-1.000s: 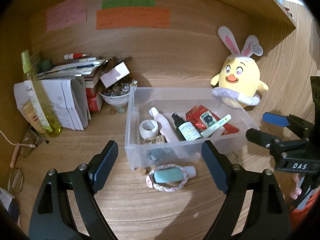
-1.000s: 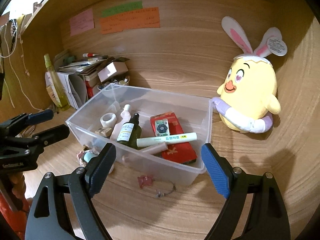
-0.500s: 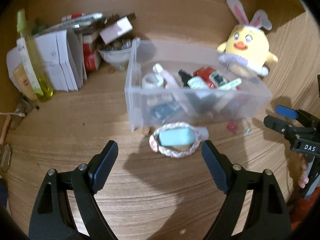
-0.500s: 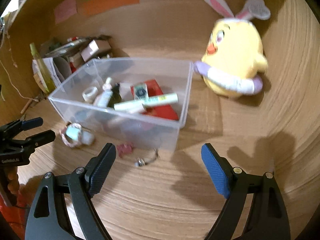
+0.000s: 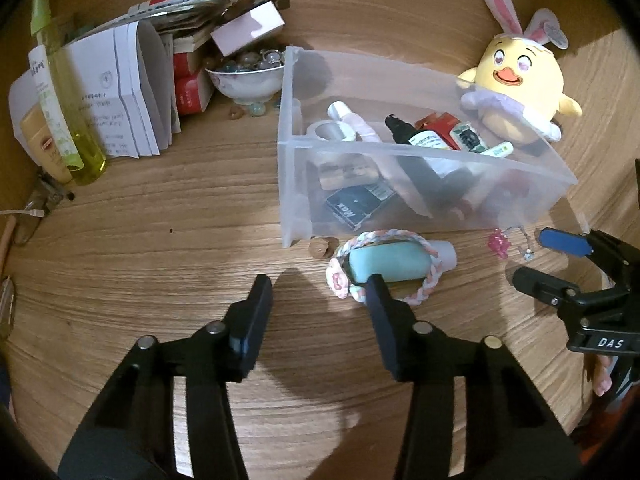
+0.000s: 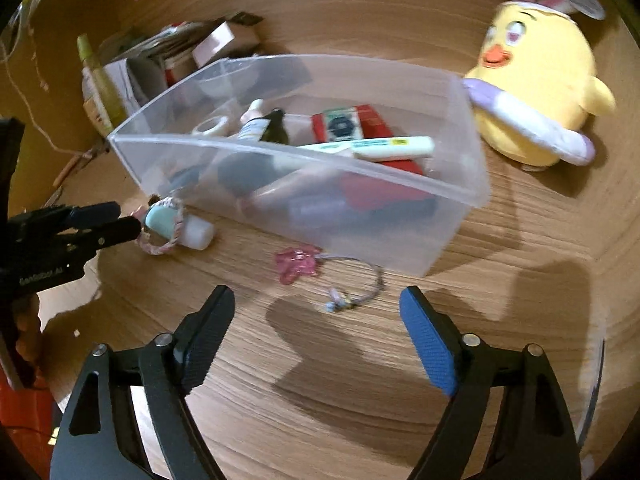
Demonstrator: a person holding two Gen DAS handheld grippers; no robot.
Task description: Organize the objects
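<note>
1. The left gripper (image 5: 318, 288) is being held low over the wooden desk surface (image 5: 160, 248), its two dark fingers spread with nothing between them; the right-hand finger is lying at the near edge of the braided pink-and-white cord bracelet (image 5: 434, 276)
2. The small teal tube with a white cap (image 5: 386, 264) is lying on its side inside that bracelet loop, just in front of the clear plastic storage bin (image 5: 288, 160) and outside it
3. The right gripper (image 6: 316, 316) is being held spread and empty; the pink translucent charm on a thin wire ring (image 6: 298, 264) is lying just beyond its fingertips, beside the bin's front wall
4. The bin is already holding a tape roll, bottles, a red packet and a white marker; the tube, bracelet and charm are judged still to be put away
5. Risks being noted: the left gripper is offset from the tube, so a closing could catch only the cord and drag the tube loose; the rounded tube could be rolled away; the thin wire ring could be slipped out of the wide pads; the light bin could be pushed back toward the yellow plush chick with rabbit ears (image 6: 536, 68)
</note>
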